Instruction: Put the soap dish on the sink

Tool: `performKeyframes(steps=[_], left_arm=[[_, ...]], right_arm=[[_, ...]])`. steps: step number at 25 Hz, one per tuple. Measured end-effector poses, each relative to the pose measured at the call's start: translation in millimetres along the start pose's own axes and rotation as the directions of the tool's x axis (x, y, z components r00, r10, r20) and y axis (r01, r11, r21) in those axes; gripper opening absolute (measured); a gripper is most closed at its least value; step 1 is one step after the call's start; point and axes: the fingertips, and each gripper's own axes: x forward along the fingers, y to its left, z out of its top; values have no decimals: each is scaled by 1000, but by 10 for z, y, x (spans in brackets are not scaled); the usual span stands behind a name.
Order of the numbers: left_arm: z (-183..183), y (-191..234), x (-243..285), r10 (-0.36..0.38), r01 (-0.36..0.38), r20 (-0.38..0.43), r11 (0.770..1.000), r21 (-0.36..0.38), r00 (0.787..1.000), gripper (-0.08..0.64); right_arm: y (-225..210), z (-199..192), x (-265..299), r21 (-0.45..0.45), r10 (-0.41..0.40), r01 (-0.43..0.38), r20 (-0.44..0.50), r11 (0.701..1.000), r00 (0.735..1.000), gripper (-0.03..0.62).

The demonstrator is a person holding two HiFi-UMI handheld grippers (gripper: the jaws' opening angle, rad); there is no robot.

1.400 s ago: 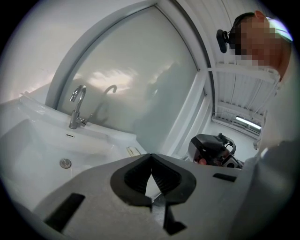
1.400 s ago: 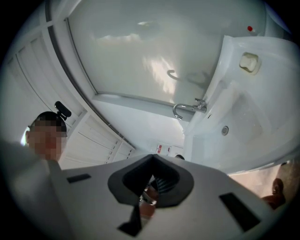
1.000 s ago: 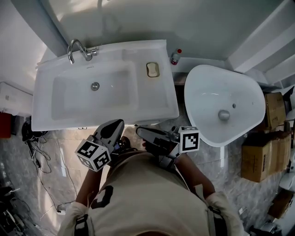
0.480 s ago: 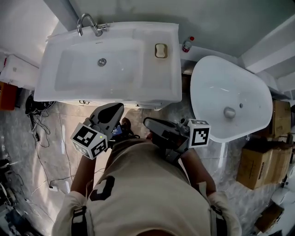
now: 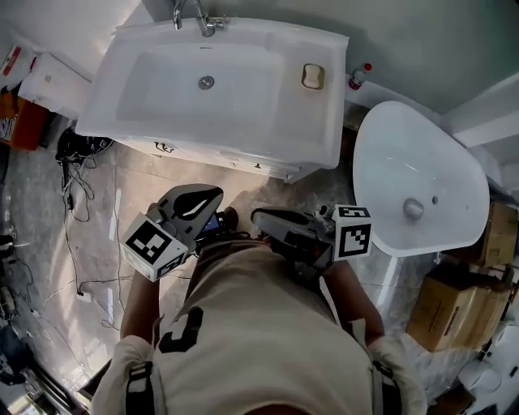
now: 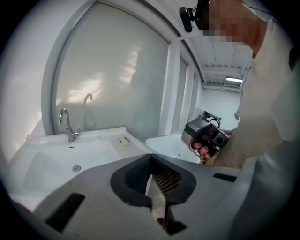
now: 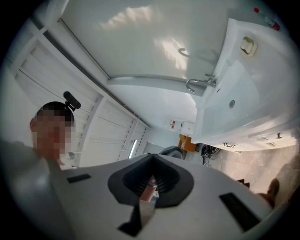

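The cream soap dish (image 5: 312, 76) lies on the right deck of the white sink (image 5: 154, 121), beside the basin; it also shows small in the left gripper view (image 6: 123, 140) and the right gripper view (image 7: 247, 45). Both grippers hang close to the person's body over the tiled floor, well short of the sink's front edge. My left gripper (image 5: 214, 194) is shut with nothing between its jaws (image 6: 151, 176). My right gripper (image 5: 256, 216) points left, also shut and empty (image 7: 151, 185).
A chrome faucet (image 5: 195, 16) stands at the sink's back. A second white basin (image 5: 422, 162) sits to the right, with a red-capped bottle (image 5: 358, 78) between the two. Cardboard boxes (image 5: 442, 312) are stacked at the right; cables (image 5: 77, 203) trail on the floor at the left.
The sink has slid up and away in the head view as the person stepped back from it. Both grippers stayed shut near the body; the soap dish has not moved on the sink.
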Motion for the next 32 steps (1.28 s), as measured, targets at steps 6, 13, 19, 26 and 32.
performKeyframes(steps=[6,13,19,26,32], left_arm=[[-113,21,-189,-30,32,41,998,-54,999,17],[-426,326,-694,-20,23,70,999,-45,997,17],[-756,529,-1105,-8,15,76,996,-90,997,17],[-1080,654,-1419,19,-11,61,991,-130,998,17],[-1099,694,-1518,29,-23,54,992,-121,998,17]], right_arm=[[22,-142,277,-50,-29,27,-31,998,999,6],[42,-425,759,-21,-30,28,-82,999,996,7],[54,-739,1151,-28,-46,42,-143,999,989,8],[76,-1033,1482,-38,-43,36,-210,999,977,8],[105,-1038,1540,-83,-68,54,-181,995,981,8]])
